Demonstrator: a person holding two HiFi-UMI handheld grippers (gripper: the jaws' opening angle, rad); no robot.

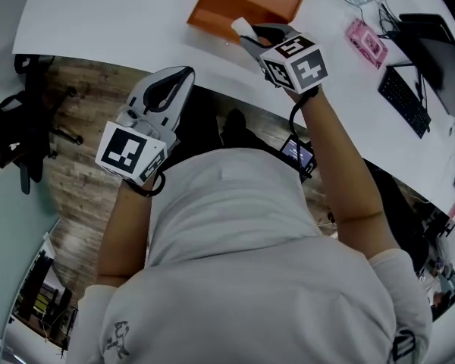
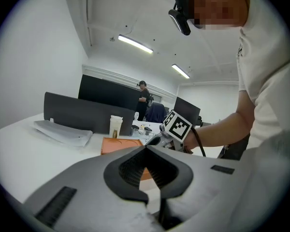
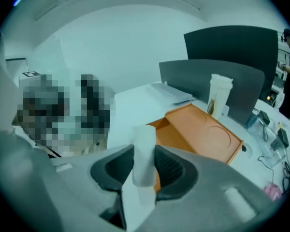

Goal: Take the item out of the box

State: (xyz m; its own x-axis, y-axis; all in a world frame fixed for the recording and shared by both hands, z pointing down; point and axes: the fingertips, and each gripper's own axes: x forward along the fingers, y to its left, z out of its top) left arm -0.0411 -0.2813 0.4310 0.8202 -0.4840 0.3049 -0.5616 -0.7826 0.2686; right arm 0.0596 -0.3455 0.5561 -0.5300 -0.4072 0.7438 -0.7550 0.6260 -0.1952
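Jaws of the right gripper [image 1: 250, 40] pinch a white item [image 1: 241, 27] above the orange box [image 1: 252, 2], apparently to clear it; the left gripper [image 1: 183, 74] hangs aside unneeded, jaws pressed together.

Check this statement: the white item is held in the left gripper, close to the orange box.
Wrong gripper. The white item is held in the right gripper, close to the orange box; the right gripper view shows it pinched between the jaws. The left gripper is shut on nothing.
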